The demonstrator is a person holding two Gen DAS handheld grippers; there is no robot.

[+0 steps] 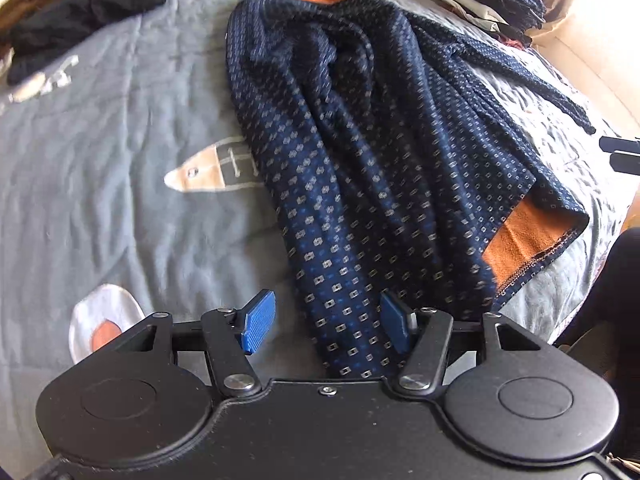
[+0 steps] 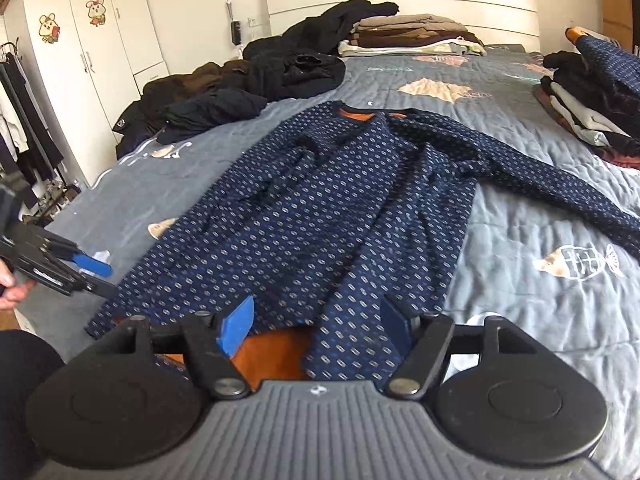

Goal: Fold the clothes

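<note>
A navy long-sleeved top [image 2: 320,200] with a small light pattern and orange lining lies rumpled on the grey bedspread [image 2: 540,220], collar away from me, one sleeve stretched to the right. My right gripper [image 2: 316,328] stands open over the near hem, where the orange inside shows; fabric lies between the pads without being pinched. In the left wrist view the top [image 1: 360,140] runs away from my left gripper [image 1: 326,322], which is open with a strip of cloth lying by its right pad. That left gripper [image 2: 92,268] also shows at the left edge, held by a hand.
A heap of dark clothes [image 2: 288,68] lies at the back left of the bed. Folded stacks sit by the headboard [image 2: 412,34] and at the right edge [image 2: 592,112]. White wardrobes [image 2: 80,40] stand left of the bed. The other gripper's tip [image 1: 620,152] pokes in at the right.
</note>
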